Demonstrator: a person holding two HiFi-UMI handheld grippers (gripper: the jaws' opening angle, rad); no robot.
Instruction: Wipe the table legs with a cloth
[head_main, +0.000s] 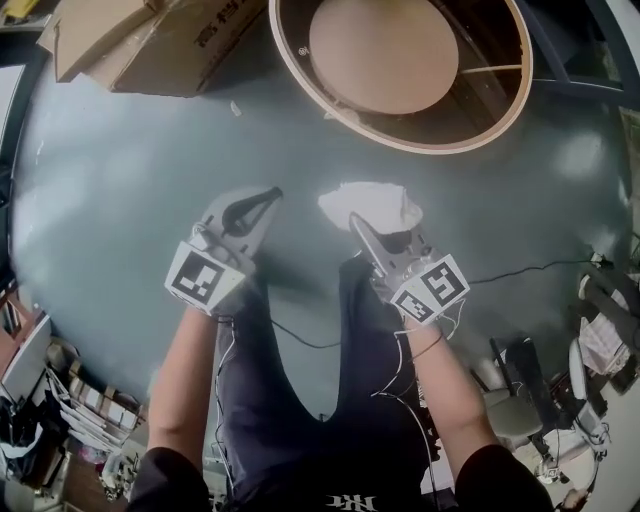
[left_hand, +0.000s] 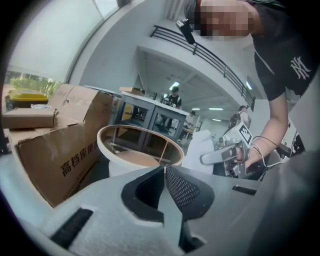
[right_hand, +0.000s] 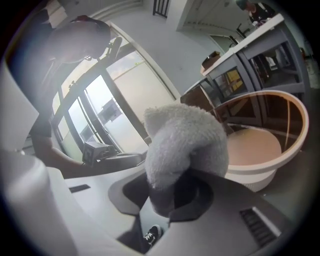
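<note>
A round wooden table (head_main: 400, 130) with a glass top stands ahead of me on the grey floor; its rim and lower shelf show in the left gripper view (left_hand: 140, 150) and the right gripper view (right_hand: 260, 145). Its legs are mostly hidden under the rim. My right gripper (head_main: 358, 222) is shut on a white fluffy cloth (head_main: 370, 204), which bulges out between the jaws (right_hand: 182, 145). My left gripper (head_main: 270, 196) hangs beside it, shut, with nothing in it; its tips (left_hand: 164, 167) meet. Both grippers hover short of the table.
Cardboard boxes (head_main: 150, 40) lie at the back left, close to the table (left_hand: 60, 145). A cable (head_main: 520, 270) runs over the floor at the right. Chair bases and clutter (head_main: 560, 390) stand at the lower right, shelves with papers (head_main: 60, 400) at the lower left.
</note>
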